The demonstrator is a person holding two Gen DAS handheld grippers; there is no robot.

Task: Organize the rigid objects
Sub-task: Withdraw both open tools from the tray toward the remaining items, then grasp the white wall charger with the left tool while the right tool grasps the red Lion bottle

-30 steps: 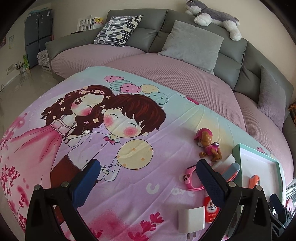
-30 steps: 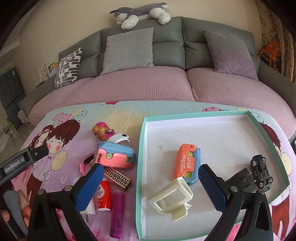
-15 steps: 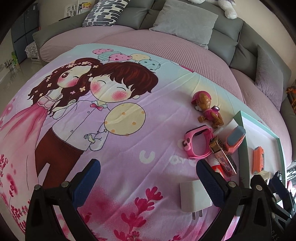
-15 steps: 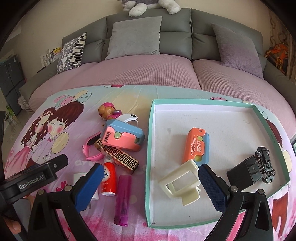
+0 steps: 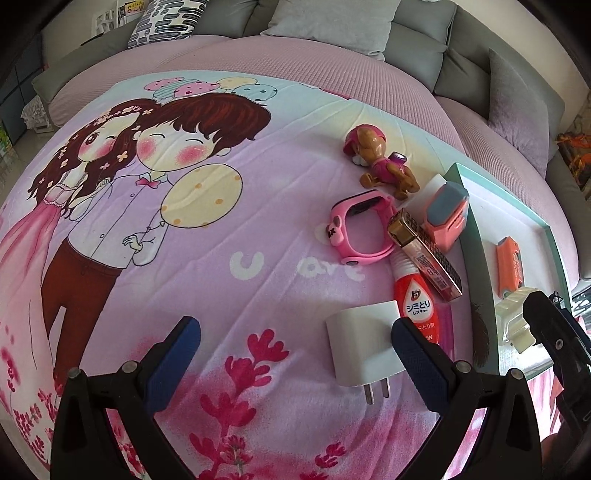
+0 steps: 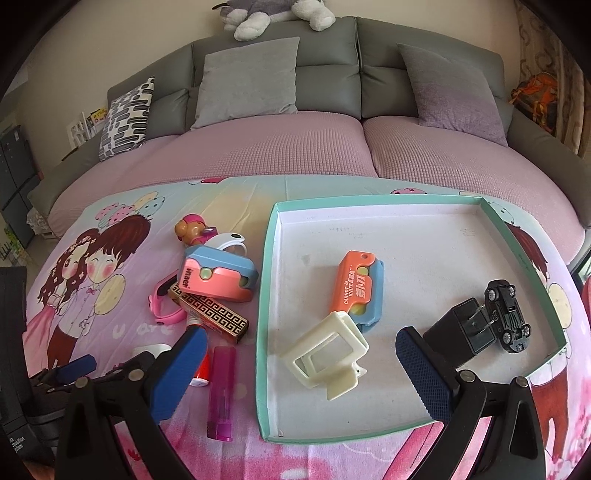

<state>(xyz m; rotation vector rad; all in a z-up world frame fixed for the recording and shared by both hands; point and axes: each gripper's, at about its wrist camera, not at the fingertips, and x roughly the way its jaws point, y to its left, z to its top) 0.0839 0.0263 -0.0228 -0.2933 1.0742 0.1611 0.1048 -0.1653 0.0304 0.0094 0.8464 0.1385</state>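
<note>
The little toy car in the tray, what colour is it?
Black. The toy car shows best in the right wrist view, beside the black plug in the tray.

Setting: home living room. Evidence: large grey sectional sofa [image 6: 332, 74] with pink seat covers along the back; grey throw cushions [image 6: 247, 79] and one black-and-white patterned cushion [image 6: 127, 118]; plush husky toy [image 6: 277, 14] lying on the sofa back. Foreground surface covered by a cartoon-print cloth [image 5: 147, 221] showing a boy and girl. Dark cabinet [image 6: 14, 177] at far left on tiled floor.
</note>
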